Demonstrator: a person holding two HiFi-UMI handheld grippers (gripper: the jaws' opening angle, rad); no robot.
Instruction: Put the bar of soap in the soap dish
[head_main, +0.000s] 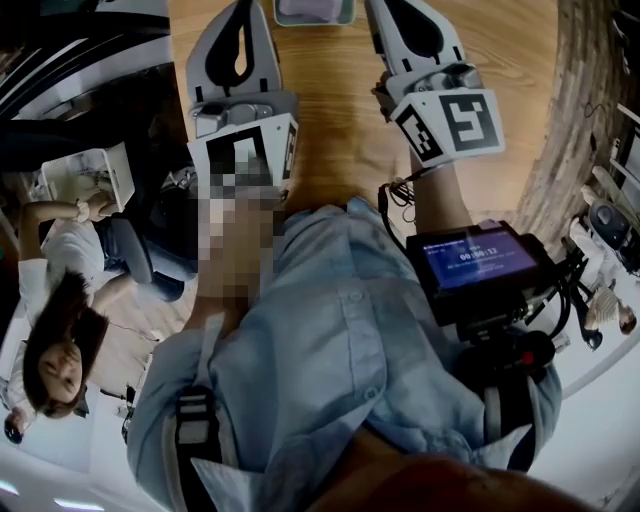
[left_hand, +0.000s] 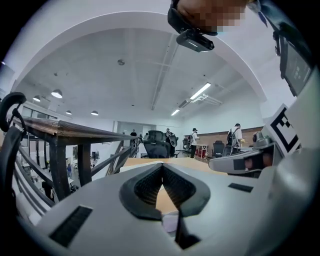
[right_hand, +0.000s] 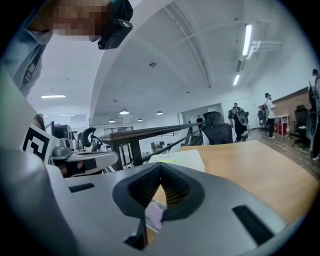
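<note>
Right gripper (right_hand: 160, 169): jaws clenched tip to tip, nothing pinched; left gripper (left_hand: 162, 167) likewise clenched on nothing. We note both side by side over the wooden table (head_main: 340, 130); the pale soap dish (head_main: 313, 11) sits on it just beyond their tips, between them; soap bar we cannot make out.
</note>
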